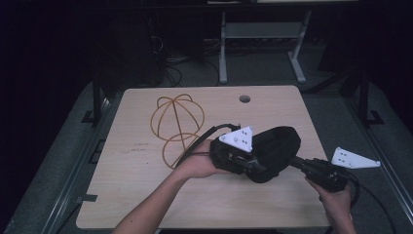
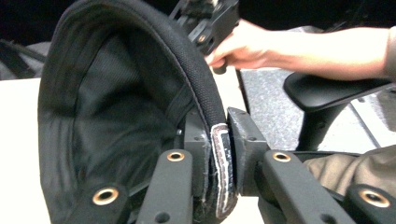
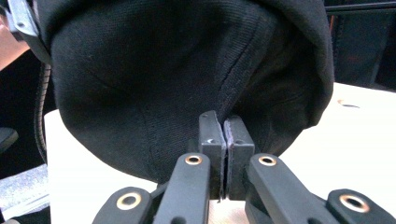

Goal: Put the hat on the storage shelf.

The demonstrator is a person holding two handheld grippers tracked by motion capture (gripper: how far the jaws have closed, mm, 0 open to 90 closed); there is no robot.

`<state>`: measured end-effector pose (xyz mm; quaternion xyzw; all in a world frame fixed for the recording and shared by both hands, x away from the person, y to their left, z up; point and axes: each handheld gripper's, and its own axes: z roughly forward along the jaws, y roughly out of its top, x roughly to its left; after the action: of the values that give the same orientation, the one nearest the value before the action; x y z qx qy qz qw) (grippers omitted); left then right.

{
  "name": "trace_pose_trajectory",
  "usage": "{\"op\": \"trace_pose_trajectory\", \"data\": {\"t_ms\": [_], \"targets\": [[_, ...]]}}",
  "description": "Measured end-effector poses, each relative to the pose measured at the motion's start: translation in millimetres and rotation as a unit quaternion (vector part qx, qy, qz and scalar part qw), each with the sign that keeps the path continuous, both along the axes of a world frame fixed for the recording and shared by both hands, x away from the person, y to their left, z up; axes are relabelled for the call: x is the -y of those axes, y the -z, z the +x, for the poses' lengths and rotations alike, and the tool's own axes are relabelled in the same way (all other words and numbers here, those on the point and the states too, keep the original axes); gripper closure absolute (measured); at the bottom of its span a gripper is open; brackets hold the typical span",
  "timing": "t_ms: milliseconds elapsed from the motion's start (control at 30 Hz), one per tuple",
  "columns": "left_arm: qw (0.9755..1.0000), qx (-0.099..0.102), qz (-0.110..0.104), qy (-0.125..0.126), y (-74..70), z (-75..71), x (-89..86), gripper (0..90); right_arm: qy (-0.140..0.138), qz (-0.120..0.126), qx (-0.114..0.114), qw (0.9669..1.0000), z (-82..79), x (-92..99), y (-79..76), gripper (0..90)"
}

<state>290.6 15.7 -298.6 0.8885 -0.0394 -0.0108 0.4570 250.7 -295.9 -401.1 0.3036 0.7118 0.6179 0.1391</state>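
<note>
A black cap (image 1: 275,151) is held above the table between both grippers. My left gripper (image 1: 243,163) grips its left side; in the left gripper view its jaws are shut on the cap's strap end (image 2: 221,172), with the cap's hollow inside (image 2: 121,116) facing the camera. My right gripper (image 1: 304,165) comes in from the right, its jaws shut on a pinch of the cap's black fabric (image 3: 187,79). A yellow wire cap frame (image 1: 176,124) lies on the table behind and to the left of the left hand.
The wooden table (image 1: 146,195) has a round cable hole (image 1: 244,99) near its far edge. A desk frame with white legs (image 1: 223,53) and cables stands on the dark floor beyond. A black chair armrest (image 2: 336,88) is in the left gripper view.
</note>
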Motion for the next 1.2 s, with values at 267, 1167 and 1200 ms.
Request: {"op": "trace_pose_trajectory", "data": {"t_ms": [267, 1167, 1200], "targets": [[0.9991, 0.007, 0.017, -0.039, 5.8, -0.3, -9.0, 62.3, 0.001, -0.02, -0.013, 0.9997, 0.0, 2.1, -9.3, 88.5], [0.9914, 0.032, 0.014, -0.126, 24.4, -11.9, -76.1, 46.2, 0.027, -0.068, -0.019, 0.9972, -2.7, 22.1, -33.0, 88.5], [0.991, 0.032, 0.017, -0.129, 26.1, -12.3, -78.2, 46.2, 0.028, -0.071, -0.017, 0.997, -2.7, 22.2, -34.3, 88.5]]}}
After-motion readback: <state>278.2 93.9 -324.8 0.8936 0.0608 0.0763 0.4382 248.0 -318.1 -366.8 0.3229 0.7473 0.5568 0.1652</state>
